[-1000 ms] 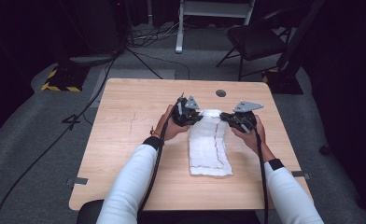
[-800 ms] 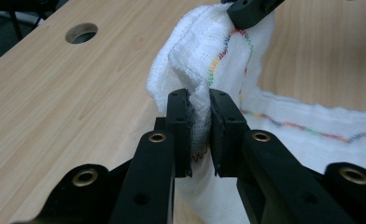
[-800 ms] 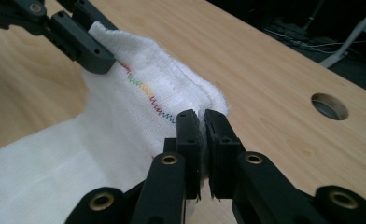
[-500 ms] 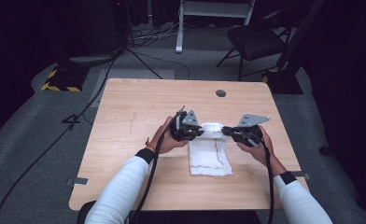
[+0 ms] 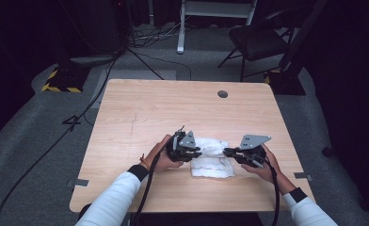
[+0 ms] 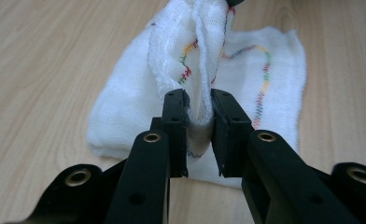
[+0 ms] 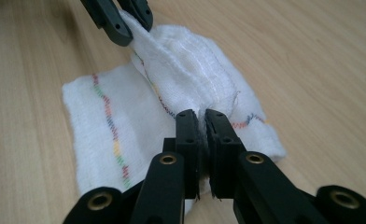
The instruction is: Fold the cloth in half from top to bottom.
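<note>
White cloth [image 5: 213, 157] lies on the near middle of our wooden table [image 5: 164, 113]. We pinch its raised fold at both ends: left gripper [image 5: 197, 151] clamped on one corner, right gripper [image 5: 227, 152] on the other.

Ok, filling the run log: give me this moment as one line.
left gripper: shut on cloth | right gripper: shut on cloth | cloth: folded edge lifted, rest on table
</note>
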Demonstrator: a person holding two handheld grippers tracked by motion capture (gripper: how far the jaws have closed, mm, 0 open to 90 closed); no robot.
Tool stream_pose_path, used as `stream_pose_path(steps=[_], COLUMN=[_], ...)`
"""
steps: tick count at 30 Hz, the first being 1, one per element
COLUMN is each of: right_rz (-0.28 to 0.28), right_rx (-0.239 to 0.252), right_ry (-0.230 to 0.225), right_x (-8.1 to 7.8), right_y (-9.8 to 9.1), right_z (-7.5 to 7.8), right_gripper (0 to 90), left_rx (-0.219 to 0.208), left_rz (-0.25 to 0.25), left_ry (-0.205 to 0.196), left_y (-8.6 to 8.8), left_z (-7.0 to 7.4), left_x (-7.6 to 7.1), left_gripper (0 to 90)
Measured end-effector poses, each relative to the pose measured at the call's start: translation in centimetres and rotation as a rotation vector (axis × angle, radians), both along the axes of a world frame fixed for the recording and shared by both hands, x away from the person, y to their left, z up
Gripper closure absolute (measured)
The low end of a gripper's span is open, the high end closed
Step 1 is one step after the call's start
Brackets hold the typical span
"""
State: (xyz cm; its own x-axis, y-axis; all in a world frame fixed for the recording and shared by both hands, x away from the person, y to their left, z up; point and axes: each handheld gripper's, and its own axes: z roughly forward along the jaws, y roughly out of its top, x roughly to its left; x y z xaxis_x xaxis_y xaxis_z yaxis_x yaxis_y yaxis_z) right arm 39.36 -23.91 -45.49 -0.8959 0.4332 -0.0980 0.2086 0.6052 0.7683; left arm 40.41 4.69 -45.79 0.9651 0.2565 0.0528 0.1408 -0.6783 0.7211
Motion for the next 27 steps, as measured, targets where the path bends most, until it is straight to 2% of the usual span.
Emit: stream_pose_path(steps=[3, 9, 11, 13, 17, 20, 22, 25, 27], right_rz=[-0.001, -0.001, 0.006, 0.014, 0.005, -0.028, -0.055, -0.08, -0.111], right_rx=[-0.015, -0.007, -0.02, -0.029, -0.034, -0.015, -0.014, 0.003, 0.024], right_ry=[0.008, 0.031, 0.042, 0.053, 0.064, 0.067, 0.064, 0.043, 0.031], right_x=[-0.6, -1.7, -2.0, -2.3, -3.0, -3.4, -3.6, -3.5, -3.1], right_y=[-0.3, -1.0, -1.0, -1.0, -1.6, -2.2, -2.5, -2.8, -3.0], right_z=[-0.6, -1.1, -1.4, -1.6, -2.0, -2.0, -2.0, -1.5, -1.0], right_gripper=[83.7, 81.5, 80.8, 79.9, 76.3, 69.3, 64.4, 58.1, 55.0], left_rx=[0.024, 0.044, 0.055, 0.064, 0.059, 0.049, 0.023, 0.001, -0.03], left_rz=[-0.011, -0.01, -0.012, -0.009, -0.004, 0.038, 0.075, 0.125, 0.149], left_ry=[0.003, 0.011, 0.009, 0.024, 0.038, 0.029, 0.029, 0.025, 0.029], left_y=[-0.1, 0.2, 0.2, 0.4, 1.1, 1.7, 2.2, 2.5, 2.4], left_z=[-0.4, -0.8, -1.0, -1.1, -1.1, -0.9, -0.7, -0.3, -0.1], left_x=[-0.7, -1.8, -2.0, -2.2, -2.8, -3.2, -3.2, -2.6, -1.9], left_gripper=[77.4, 81.2, 82.1, 83.1, 81.8, 73.7, 68.2, 61.5, 59.1])
